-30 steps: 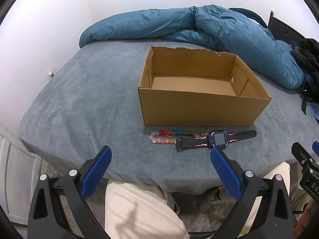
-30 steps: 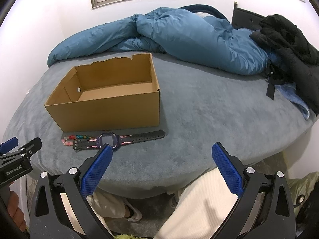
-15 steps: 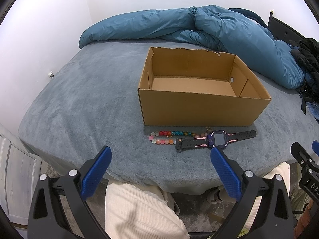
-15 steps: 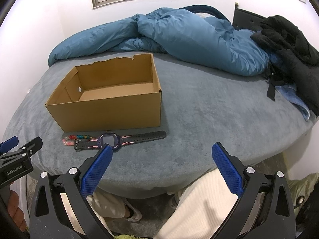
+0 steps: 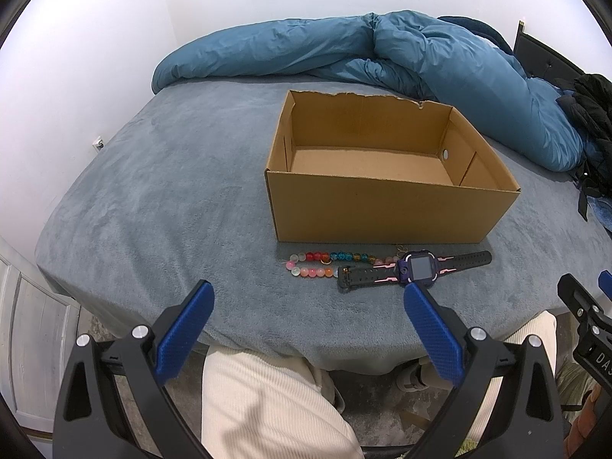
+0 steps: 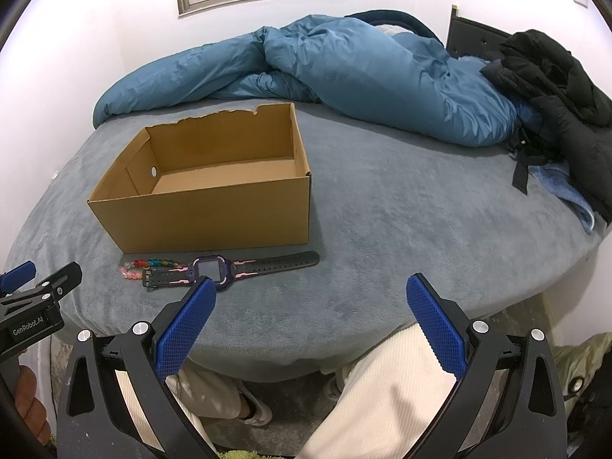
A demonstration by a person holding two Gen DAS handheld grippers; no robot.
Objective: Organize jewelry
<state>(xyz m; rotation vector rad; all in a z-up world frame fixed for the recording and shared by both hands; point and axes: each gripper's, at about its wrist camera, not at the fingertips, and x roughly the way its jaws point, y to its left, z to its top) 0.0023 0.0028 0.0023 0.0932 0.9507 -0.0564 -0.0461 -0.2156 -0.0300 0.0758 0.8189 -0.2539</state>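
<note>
Both grippers, left (image 5: 308,298) and right (image 6: 311,290), hover spread wide and empty at the bed's (image 5: 160,206) near edge, poised to lift the watch (image 5: 415,269) and bead bracelet (image 5: 325,264) into the cardboard box (image 5: 382,214).

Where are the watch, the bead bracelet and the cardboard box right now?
watch (image 5: 417,269), left wrist view, on its screen.
bead bracelet (image 5: 311,264), left wrist view, on the loop's left half.
cardboard box (image 6: 214,212), right wrist view, on its front wall.

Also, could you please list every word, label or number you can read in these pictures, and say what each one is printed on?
"GenRobot.AI": white print on the black body of the left hand-held gripper, seen in the right wrist view.
"DAS": white letters, cut off by the picture edge, on the body of the right hand-held gripper, seen in the left wrist view.
Watch: the screen is blank, nothing to read.
Cardboard box: no print visible.
</note>
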